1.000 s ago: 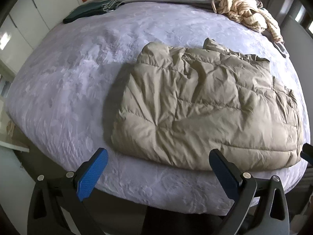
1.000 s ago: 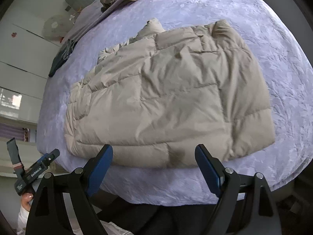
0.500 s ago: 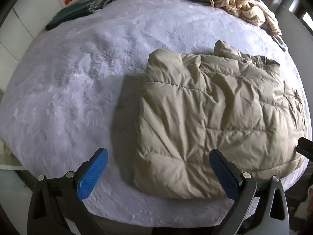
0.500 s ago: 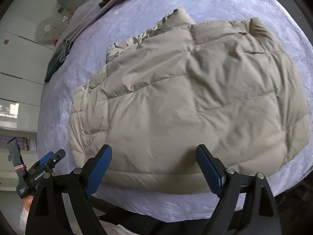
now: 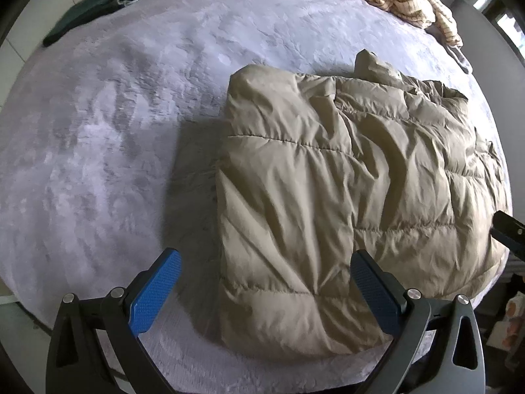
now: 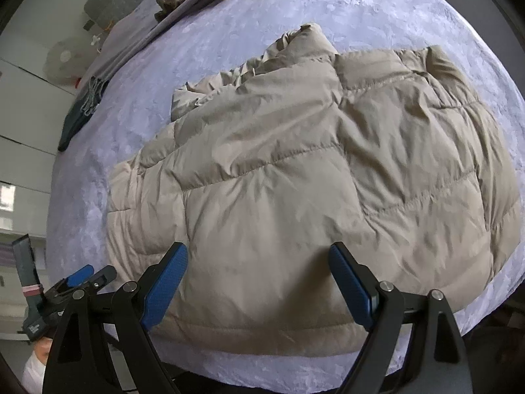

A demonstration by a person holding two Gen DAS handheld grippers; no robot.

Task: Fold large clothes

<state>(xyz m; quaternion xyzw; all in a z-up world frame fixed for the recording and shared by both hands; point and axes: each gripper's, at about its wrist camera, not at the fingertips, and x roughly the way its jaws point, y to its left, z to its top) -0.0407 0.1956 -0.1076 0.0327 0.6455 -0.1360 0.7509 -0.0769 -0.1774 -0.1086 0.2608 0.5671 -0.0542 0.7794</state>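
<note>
On the lilac bed (image 5: 137, 105) the beige jacket (image 5: 344, 203) lies part-folded near the front edge, and both grippers, left (image 5: 265, 287) and right (image 6: 259, 284), have closed in over it, fingers spread and empty, seemingly ready for the next fold.

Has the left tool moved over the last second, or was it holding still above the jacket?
Yes. The left tool has come in over the bed and closer: the jacket now fills more of its view, and the bed's near edge has dropped low.
</note>
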